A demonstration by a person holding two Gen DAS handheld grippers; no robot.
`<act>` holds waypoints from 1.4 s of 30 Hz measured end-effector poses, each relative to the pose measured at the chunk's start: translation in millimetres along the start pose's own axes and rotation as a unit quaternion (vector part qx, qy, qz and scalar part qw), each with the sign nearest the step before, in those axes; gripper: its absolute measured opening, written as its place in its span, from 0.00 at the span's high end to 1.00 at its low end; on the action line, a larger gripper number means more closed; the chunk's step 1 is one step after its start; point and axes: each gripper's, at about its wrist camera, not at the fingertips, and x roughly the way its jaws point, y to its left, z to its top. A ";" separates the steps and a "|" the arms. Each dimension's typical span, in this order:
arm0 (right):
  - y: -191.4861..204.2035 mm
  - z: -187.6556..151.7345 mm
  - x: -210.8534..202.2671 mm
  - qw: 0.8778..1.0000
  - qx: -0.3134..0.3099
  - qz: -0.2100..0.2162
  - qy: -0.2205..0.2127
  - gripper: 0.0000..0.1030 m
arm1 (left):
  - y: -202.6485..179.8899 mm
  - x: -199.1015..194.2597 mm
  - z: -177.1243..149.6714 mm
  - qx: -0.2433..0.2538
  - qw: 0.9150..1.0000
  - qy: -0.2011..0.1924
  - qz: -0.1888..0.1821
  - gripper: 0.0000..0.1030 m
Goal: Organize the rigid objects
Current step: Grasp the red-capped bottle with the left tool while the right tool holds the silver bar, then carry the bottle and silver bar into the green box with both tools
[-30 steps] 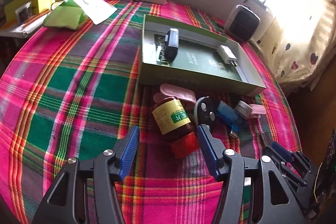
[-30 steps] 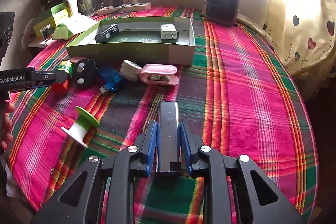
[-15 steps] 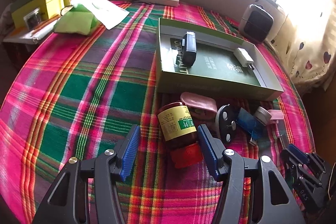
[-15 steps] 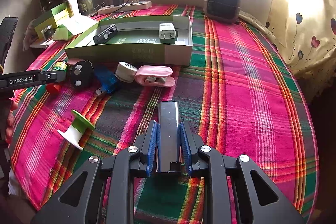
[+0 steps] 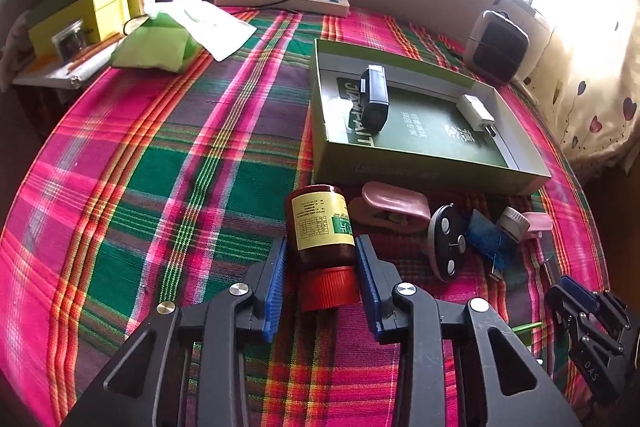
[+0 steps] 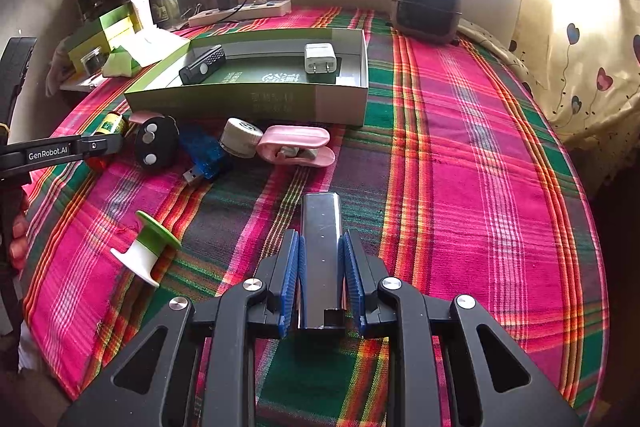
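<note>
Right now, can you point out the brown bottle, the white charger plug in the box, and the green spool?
brown bottle [image 5: 320, 227], left wrist view, on its yellow label.
white charger plug [image 6: 319, 58], right wrist view, on its front face above the prongs.
green spool [image 6: 146, 254], right wrist view, on its white core.

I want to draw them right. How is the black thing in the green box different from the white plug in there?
The black gadget is long and dark; the white plug is short, boxy and pale. The black gadget lies near the green box's left end, the white plug near its right. Only the plug shows metal prongs. Both rest inside the box.
</note>
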 end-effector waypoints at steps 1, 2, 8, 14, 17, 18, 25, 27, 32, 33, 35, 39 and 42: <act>-0.1 0.0 0.0 1.000 0.000 0.000 0.000 0.77 | 0.2 -0.2 -0.1 -0.001 1.000 0.000 -0.001 0.69; 0.1 -0.1 0.0 1.000 0.000 0.000 0.000 0.77 | -0.5 0.0 -0.3 -0.001 1.000 0.000 -0.002 0.69; -1.3 1.1 -1.5 1.000 0.001 0.004 -0.003 0.77 | 0.0 -7.9 -0.1 0.002 1.000 -0.005 -0.011 0.69; -6.4 7.8 -13.7 1.000 0.008 0.014 -0.021 0.77 | -1.3 -23.9 6.0 0.007 0.999 -0.016 -0.029 0.69; -6.8 14.7 -19.3 0.999 0.008 0.016 -0.029 0.77 | -4.5 -33.1 11.5 0.013 0.999 -0.023 -0.037 0.69; -7.1 17.3 -21.2 0.999 0.008 0.017 -0.032 0.77 | -5.3 -35.2 13.2 0.014 0.999 -0.025 -0.039 0.69; -9.7 44.3 -32.1 0.998 0.005 0.029 -0.057 0.77 | -16.6 -44.1 33.9 0.030 0.997 -0.036 -0.064 0.69; -11.1 54.2 -32.3 0.998 0.004 0.032 -0.062 0.77 | -20.1 -42.6 43.4 0.030 0.996 -0.036 -0.073 0.69; -14.5 77.5 -27.0 0.997 0.001 0.037 -0.067 0.77 | -34.4 -38.2 60.1 0.048 0.994 -0.041 -0.087 0.69; -15.3 81.6 -25.1 0.997 0.002 0.041 -0.067 0.77 | -37.6 -36.0 63.4 0.052 0.994 -0.042 -0.091 0.69; -16.1 89.3 -18.5 0.997 0.001 0.045 -0.063 0.77 | -43.6 -28.3 71.2 0.055 0.993 -0.037 -0.101 0.69; -16.6 105.3 -1.4 0.997 0.001 0.054 -0.053 0.77 | -55.7 -14.8 82.9 0.064 0.991 -0.031 -0.110 0.69; -15.8 114.8 12.7 0.997 -0.003 0.061 -0.044 0.77 | -60.2 0.0 92.2 0.062 0.991 -0.019 -0.116 0.69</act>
